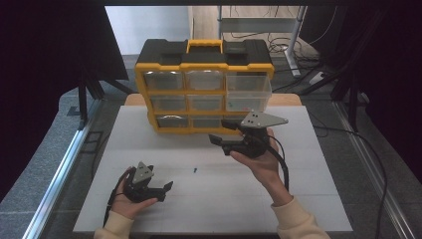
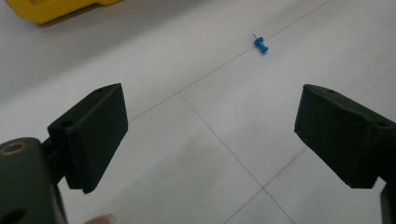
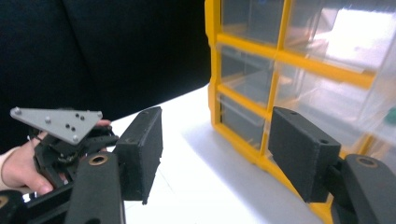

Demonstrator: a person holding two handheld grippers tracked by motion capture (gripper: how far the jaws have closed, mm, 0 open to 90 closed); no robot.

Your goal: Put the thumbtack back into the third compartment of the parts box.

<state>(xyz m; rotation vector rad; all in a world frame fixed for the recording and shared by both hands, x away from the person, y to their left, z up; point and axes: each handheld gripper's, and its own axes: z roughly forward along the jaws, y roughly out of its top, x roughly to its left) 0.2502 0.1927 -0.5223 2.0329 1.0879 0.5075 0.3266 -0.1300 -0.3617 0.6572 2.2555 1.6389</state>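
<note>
A small blue pushpin (image 1: 195, 170) lies on the white table (image 1: 214, 209) between my two hands. In the left gripper view the pushpin (image 2: 261, 44) rests on its side, far ahead of the jaws. My left gripper (image 1: 165, 191) sits low at the near left, open and empty; its jaws (image 2: 210, 121) stand wide apart over bare table. My right gripper (image 1: 220, 132) hovers in front of the bottom row of a yellow drawer organizer (image 1: 204, 87), open with nothing between the jaws. In the right gripper view the right gripper (image 3: 215, 149) points along the organizer's clear drawers (image 3: 261, 46).
The organizer stands at the table's far edge, with a black top and a yellow handle (image 1: 204, 46). Its top right drawer (image 1: 249, 84) sticks out a little. Dark curtains flank the table, and cables lie on the floor at the far right (image 1: 298, 55).
</note>
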